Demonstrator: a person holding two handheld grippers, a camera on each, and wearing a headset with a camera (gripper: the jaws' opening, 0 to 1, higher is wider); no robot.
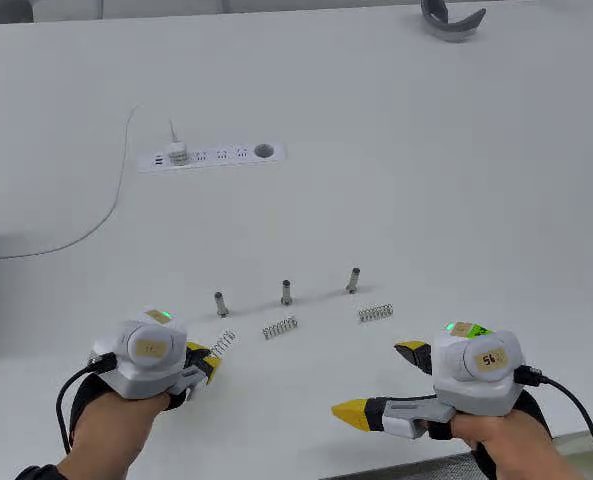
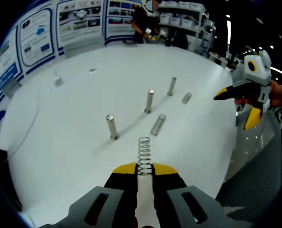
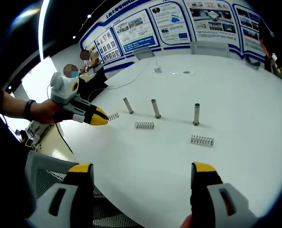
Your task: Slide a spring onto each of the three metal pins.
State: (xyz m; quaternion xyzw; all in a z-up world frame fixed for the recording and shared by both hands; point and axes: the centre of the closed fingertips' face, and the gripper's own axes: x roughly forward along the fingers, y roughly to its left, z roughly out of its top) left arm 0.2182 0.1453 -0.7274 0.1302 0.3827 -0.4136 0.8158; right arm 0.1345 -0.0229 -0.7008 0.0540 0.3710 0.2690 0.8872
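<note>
Three metal pins stand up in a row near the front edge of the white table (image 1: pixel 426 200): the left pin (image 1: pixel 221 304), the middle pin (image 1: pixel 286 292) and the right pin (image 1: pixel 353 280); all three pins are bare. There are three springs too; the middle spring (image 1: pixel 279 327) lies flat just in front of the middle pin; the right spring (image 1: pixel 375 313) lies flat in front of the right pin, a little to its right; the left spring (image 2: pixel 144 147) is pinched at one end by the left gripper (image 2: pixel 144 167), whose two yellow tips are pressed together on it; the free end of this spring points toward the left pin and stays apart from it. The right gripper (image 3: pixel 143 168) is by the front edge, toward the right corner; its two yellow tips are spread wide apart. One white power strip (image 1: pixel 211 156) lies further back on the left; one thin cable (image 1: pixel 96 220) curves toward the left edge.
</note>
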